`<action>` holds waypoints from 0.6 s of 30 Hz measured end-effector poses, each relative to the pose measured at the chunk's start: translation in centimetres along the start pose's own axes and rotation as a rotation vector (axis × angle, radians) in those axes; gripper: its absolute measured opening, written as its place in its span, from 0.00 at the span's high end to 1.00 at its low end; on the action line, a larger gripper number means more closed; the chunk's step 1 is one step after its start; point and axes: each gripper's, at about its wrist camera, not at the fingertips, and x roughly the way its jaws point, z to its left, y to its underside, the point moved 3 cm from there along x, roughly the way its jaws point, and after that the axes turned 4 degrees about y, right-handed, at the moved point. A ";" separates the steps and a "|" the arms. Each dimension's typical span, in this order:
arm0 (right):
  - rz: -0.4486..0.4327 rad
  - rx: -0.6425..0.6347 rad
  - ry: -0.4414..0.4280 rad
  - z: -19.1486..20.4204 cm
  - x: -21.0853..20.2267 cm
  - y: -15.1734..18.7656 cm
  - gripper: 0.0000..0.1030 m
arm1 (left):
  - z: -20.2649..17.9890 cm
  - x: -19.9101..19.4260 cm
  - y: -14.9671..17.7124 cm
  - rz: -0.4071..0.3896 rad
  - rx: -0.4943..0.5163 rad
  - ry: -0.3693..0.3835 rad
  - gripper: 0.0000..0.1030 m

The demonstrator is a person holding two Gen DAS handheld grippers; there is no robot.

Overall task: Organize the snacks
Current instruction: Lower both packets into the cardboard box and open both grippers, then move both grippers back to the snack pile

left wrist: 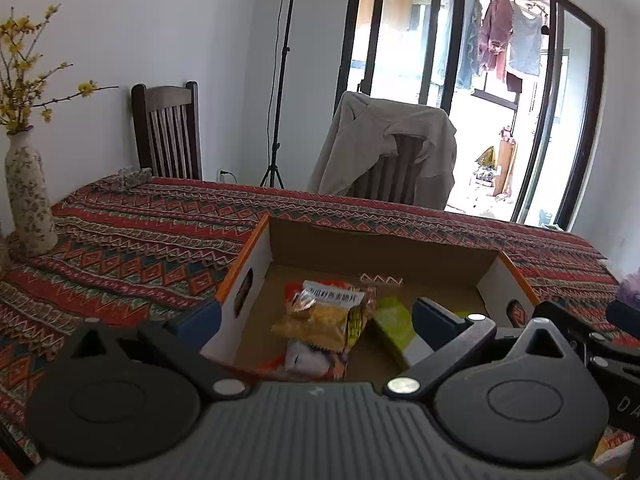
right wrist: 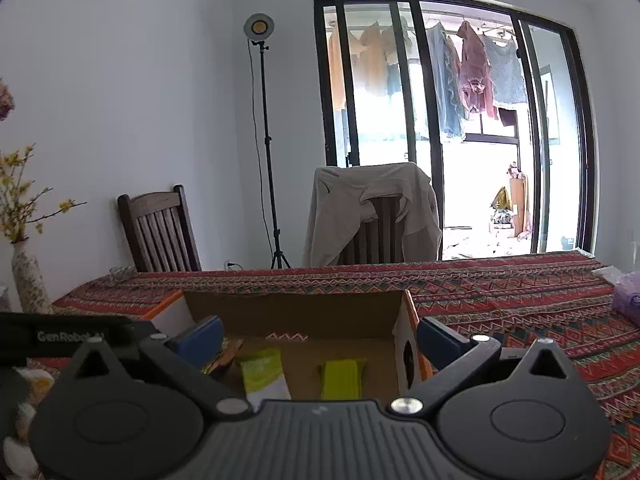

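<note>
An open cardboard box with white and orange sides sits on the patterned tablecloth. Inside lie a yellow-orange cracker packet on top of other packets, and a green-and-white packet. My left gripper is open and empty, its jaws spread over the box's near side. In the right wrist view the box holds the green-and-white packet and a lime-green packet. My right gripper is open and empty above the box's near edge.
A floral vase with yellow flowers stands at the table's left. Two chairs, one draped with a beige jacket, stand behind the table. A light stand is by the wall. A purple item lies far right.
</note>
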 end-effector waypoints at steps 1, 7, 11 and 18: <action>0.000 -0.004 -0.001 0.0 -0.6 0.2 0.00 | 0.2 -0.6 0.3 -0.001 0.002 0.003 0.00; 0.014 -0.024 -0.014 0.2 -4.3 1.6 0.00 | 1.2 -3.9 2.2 0.005 0.009 0.021 0.00; 0.034 -0.027 -0.025 0.0 -6.6 3.1 0.00 | 1.7 -6.0 3.9 0.018 0.023 0.041 0.00; 0.108 -0.047 -0.046 -0.2 -9.4 6.6 0.00 | 2.3 -8.8 7.6 0.047 0.058 0.089 0.00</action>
